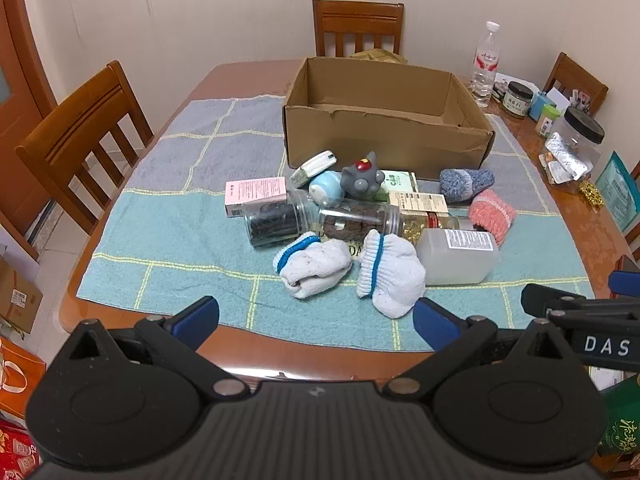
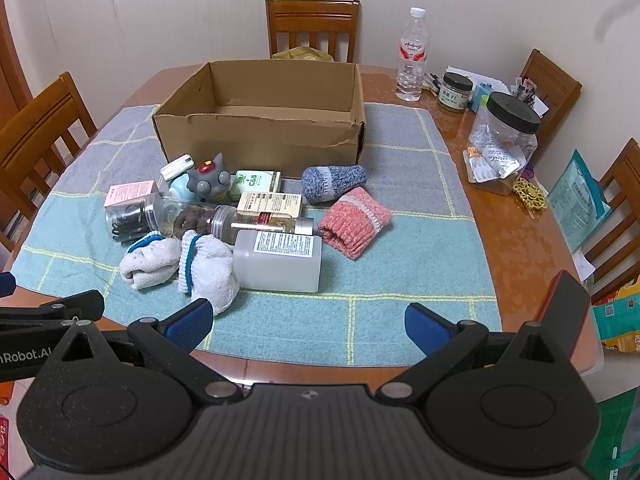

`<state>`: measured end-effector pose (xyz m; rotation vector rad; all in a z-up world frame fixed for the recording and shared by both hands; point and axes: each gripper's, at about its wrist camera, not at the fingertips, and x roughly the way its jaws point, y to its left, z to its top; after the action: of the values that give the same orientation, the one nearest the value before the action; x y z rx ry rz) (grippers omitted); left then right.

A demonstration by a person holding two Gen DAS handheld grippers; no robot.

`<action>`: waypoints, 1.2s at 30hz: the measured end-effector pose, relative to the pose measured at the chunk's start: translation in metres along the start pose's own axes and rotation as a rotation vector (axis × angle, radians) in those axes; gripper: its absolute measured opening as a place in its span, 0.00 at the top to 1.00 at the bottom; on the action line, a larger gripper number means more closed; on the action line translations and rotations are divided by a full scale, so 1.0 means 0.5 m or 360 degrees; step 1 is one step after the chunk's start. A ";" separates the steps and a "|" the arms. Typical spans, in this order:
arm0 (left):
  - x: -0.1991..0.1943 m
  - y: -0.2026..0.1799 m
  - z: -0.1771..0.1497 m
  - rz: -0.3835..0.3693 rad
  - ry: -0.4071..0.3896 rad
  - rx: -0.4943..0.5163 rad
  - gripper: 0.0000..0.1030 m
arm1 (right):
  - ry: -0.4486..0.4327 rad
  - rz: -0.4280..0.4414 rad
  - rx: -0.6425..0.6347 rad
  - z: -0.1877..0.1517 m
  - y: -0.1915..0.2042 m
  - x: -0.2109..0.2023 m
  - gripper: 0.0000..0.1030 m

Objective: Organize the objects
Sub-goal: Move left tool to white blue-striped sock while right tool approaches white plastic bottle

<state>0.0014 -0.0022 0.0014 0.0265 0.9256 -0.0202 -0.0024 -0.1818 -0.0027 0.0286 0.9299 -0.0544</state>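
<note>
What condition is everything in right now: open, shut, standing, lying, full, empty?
Cardboard box: open, looks empty.
Water bottle: upright, capped.
White plastic bottle: lying down.
Black-lidded jar: upright, closed.
White socks: rolled up.
Pink sock: folded.
Left gripper: open, empty.
Right gripper: open, empty.

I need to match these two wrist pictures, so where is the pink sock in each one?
Left wrist view: the pink sock lies right of centre, at the right end of the pile.
Right wrist view: the pink sock lies just right of centre, beside the white bottle.
Shared landmark: the cardboard box behind the pile.
</note>
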 end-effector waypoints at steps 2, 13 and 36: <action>-0.002 -0.002 -0.001 0.0001 -0.0004 -0.0001 0.01 | -0.0010 0.0006 0.0000 -0.001 -0.002 -0.004 0.00; -0.011 -0.011 -0.006 0.0011 -0.0009 -0.0009 0.01 | -0.0052 0.0030 -0.0026 -0.008 -0.012 -0.018 0.00; 0.042 0.002 0.004 -0.0127 -0.0103 0.0195 0.01 | -0.0117 0.0115 -0.0037 -0.004 0.000 0.003 0.00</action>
<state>0.0158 -0.0015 -0.0140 0.1019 0.8596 -0.1506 -0.0032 -0.1816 -0.0051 0.0386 0.8553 0.0221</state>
